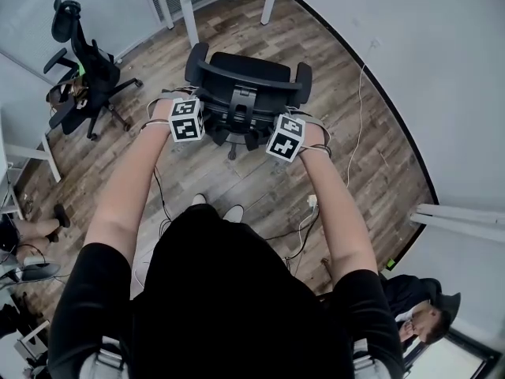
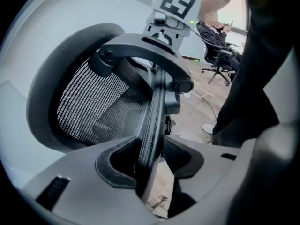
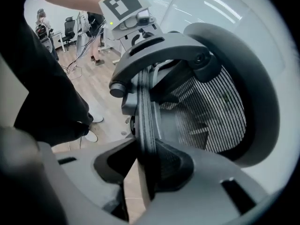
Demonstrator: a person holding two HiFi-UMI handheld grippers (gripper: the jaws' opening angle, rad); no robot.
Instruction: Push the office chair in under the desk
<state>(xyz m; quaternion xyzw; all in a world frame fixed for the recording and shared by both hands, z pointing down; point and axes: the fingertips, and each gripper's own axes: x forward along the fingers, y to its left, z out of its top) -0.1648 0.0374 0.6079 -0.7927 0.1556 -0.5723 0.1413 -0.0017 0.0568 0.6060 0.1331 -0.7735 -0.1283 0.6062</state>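
Note:
A black office chair stands on the wood floor with its back toward me, just short of the white desk at the top. My left gripper and right gripper sit at either side of the backrest. In the left gripper view the backrest rim runs between the jaws of the left gripper, with floor showing beside it. In the right gripper view the rim lies between the jaws of the right gripper, against the right pad with a gap on the left.
A second black chair stands at the left by a white table leg. A grey wall curves along the right, with a cable on the floor beside it. Seated people show at the lower left and lower right edges.

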